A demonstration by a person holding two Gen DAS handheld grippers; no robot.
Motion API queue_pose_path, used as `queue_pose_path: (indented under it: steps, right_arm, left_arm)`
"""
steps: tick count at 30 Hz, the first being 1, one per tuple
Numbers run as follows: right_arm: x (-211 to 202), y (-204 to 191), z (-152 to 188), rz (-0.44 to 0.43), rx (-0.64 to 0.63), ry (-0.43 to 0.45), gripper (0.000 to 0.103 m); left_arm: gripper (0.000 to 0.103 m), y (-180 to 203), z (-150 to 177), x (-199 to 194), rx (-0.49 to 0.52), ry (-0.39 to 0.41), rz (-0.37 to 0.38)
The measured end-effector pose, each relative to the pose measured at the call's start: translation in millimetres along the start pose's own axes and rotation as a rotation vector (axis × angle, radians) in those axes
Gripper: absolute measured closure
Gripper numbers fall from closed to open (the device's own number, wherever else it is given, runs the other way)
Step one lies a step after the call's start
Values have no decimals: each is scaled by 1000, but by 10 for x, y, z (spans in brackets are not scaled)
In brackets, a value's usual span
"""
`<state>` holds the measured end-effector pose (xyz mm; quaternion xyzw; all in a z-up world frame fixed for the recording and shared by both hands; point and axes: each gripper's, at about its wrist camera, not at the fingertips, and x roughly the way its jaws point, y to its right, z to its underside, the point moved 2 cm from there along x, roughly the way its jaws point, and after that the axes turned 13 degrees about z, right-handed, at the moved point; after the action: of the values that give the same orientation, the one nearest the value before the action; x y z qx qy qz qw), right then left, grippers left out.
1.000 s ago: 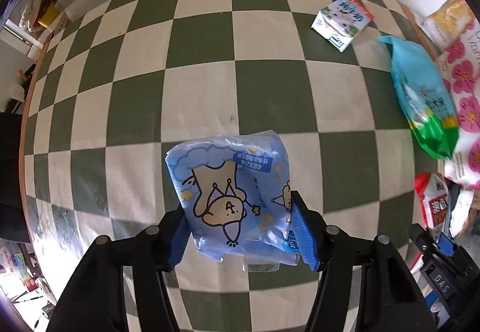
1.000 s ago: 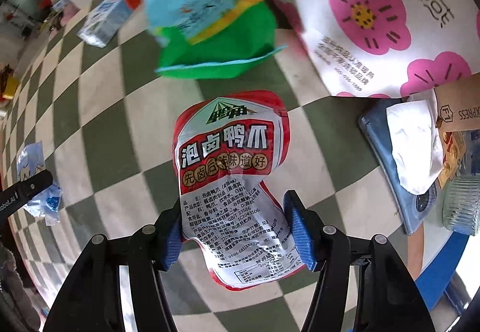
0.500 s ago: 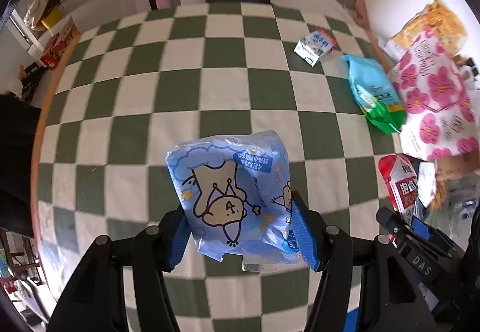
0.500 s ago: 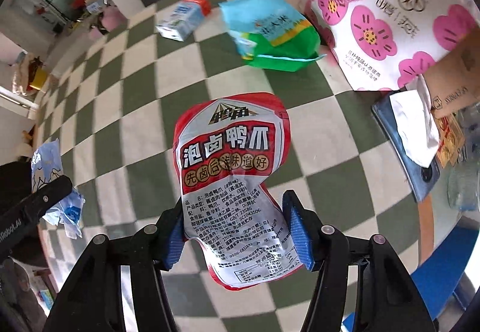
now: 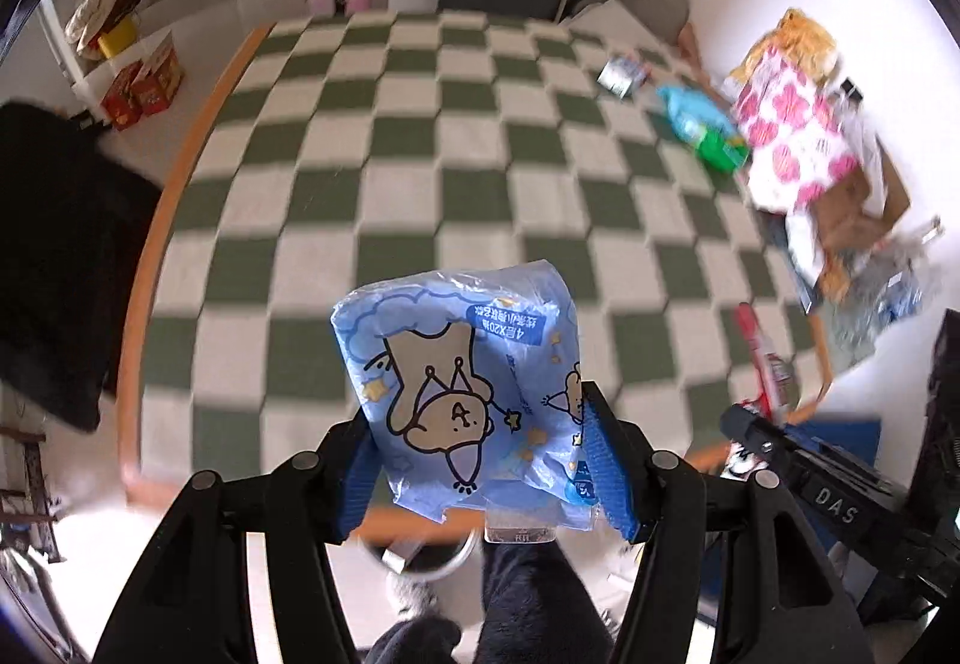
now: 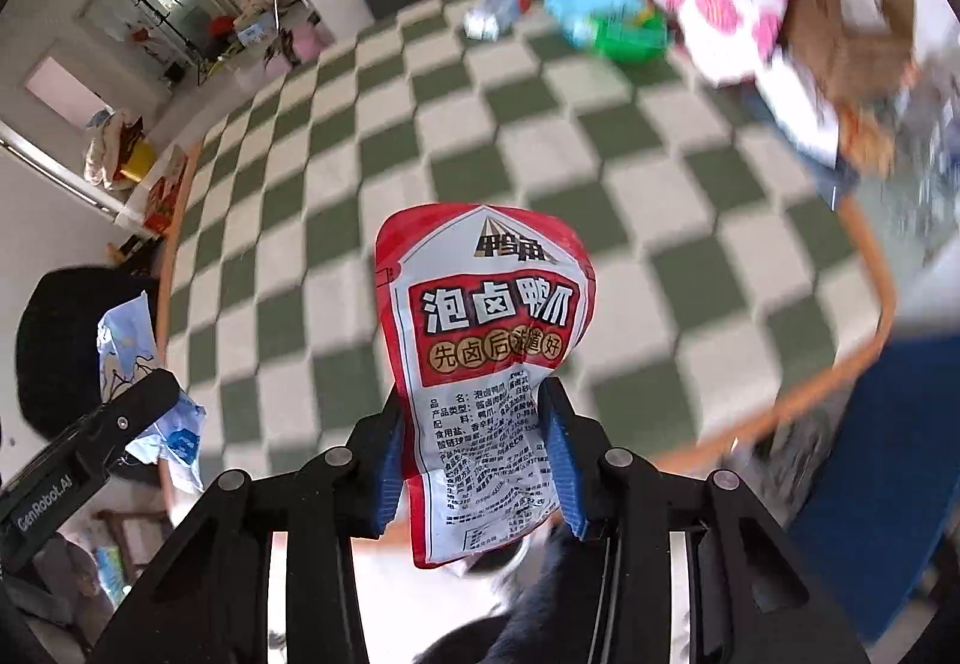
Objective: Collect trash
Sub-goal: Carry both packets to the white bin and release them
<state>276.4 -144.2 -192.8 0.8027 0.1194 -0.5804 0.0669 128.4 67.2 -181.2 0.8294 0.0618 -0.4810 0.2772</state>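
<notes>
The left gripper (image 5: 480, 460) is pinching a crinkled blue cartoon-bear wrapper (image 5: 462, 376); the right gripper (image 6: 477, 454) is clamping a red-and-white snack pouch (image 6: 486, 352); distant litter is blurring.

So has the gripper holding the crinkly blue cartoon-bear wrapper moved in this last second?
Yes. The left gripper, shut on the blue cartoon-bear wrapper, has risen and pulled back: the green-and-white checkered mat looks smaller, with its orange edge now in view.
</notes>
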Motion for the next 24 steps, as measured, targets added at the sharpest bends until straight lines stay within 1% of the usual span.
queue_pose_path:
  steps: [1,2,4,5,7,9,10,11,13,14,15,17,18,19,21,22,23,24]
  right_arm:
    - [30,-56,197,-24,-3,-25,62]
    - [102,-114,477,-52,13,-66,62]
    - [192,-193,833,-85,21,-126,62]
    - [241,-239,1063,-100,20,-162,62]
    - [363,-305,1479,-105,4,-221,63]
    - [545,-316,1814,-109,5,-283,62]
    - [633,-320,1927,-110,3,-308,63]
    - [813,-302,2120,-103,3,-348,63]
    - [1067,-261,2326,-98,10,-392,62]
    - [1274,-235,2466,-89,12,-416,62]
    - [1388,-226,2521,-88,13,-426,62]
    - [1763,-207,2674,-82,10,-455,63]
    - [1976,-196,2740,-86,17,-467,63]
    - [2120,-199,2744,-88,23,-474,63]
    - [2566,-188,2848,-100,48,-496,64]
    - [2767,-204,2884,-109,60,-505,64]
    - [2971,-222,2887,-113,61,-517,64]
    - [3095,-223,2908,-118,66,-523,64]
  left_arm:
    - [45,-76,133,-4,-20,-33,-10]
    - [45,-180,310,2,-43,-55,-10]
    - [45,-340,613,45,-69,-100,-16]
    - [45,-442,809,91,-84,-126,-19]
    - [45,-577,1082,196,-108,-171,-26]
    - [45,-764,1377,403,-157,-224,-29]
    - [45,-858,1510,532,-180,-248,-33]
    - [45,-953,1633,685,-201,-271,-39]
    - [45,-1126,1842,1012,-239,-309,-45]
    - [45,-1213,1938,1198,-254,-331,-51]
    - [45,-1314,2035,1402,-273,-350,-55]
    - [45,-1493,2188,1801,-298,-386,-54]
    - [45,-1562,2240,1938,-309,-398,-52]
    - [45,-1651,2312,2104,-326,-414,-38]
    - [43,-1838,2458,2429,-365,-439,-7]
    - [35,-1921,2508,2559,-386,-447,11]
    - [30,-2015,2567,2696,-413,-452,26]
    - [18,-2087,2610,2801,-431,-454,30]
